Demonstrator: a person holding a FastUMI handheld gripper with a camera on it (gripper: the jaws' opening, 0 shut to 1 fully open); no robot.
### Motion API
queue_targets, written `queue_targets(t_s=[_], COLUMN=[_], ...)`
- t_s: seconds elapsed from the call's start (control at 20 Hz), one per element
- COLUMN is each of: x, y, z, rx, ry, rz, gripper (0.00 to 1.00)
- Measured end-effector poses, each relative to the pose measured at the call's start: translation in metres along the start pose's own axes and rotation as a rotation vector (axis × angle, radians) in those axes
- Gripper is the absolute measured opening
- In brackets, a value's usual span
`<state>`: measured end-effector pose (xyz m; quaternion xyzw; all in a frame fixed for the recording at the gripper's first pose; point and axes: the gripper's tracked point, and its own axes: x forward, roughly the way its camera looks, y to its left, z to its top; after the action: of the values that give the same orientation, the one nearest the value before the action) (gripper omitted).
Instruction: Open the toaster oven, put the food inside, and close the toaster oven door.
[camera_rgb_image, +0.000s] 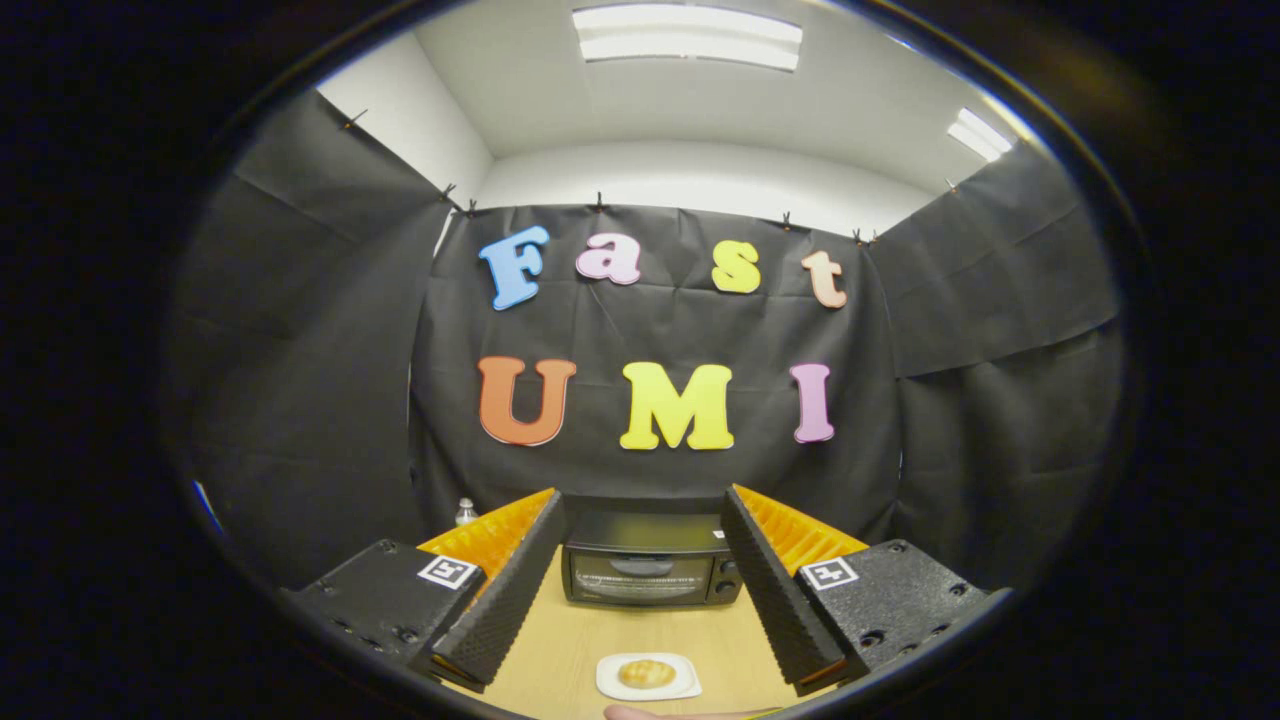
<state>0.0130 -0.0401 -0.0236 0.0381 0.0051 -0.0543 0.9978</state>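
Observation:
A black toaster oven (650, 560) stands on the far side of a wooden table (560, 640), its glass door closed and its knobs on the right. Nearer to me, a golden bread roll (647, 673) lies on a small white plate (684, 686). My gripper (642, 510) is open, raised above the table. Between its spread fingers I see both the oven and the plate, and nothing is held. The oven lies beyond the fingertips.
A small clear bottle with a white cap (465, 512) stands at the table's far left, behind the left finger. Black cloth walls close the booth on three sides. A bit of a person's hand (640, 713) shows just below the plate.

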Motion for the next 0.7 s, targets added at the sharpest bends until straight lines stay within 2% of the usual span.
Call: queue_targets(t_s=[0.3,0.45,0.55,0.7], x=[0.033,0.064,0.089,0.133], y=[-0.036,-0.056,-0.052,-0.058], z=[-0.049,-0.075,-0.094,-0.124], rx=[0.011,0.037,0.083,0.133], ry=[0.034,0.039,0.073,0.153], rz=[-0.005,-0.027,0.017,0.025], gripper=[1.00,1.00,1.00,1.00])
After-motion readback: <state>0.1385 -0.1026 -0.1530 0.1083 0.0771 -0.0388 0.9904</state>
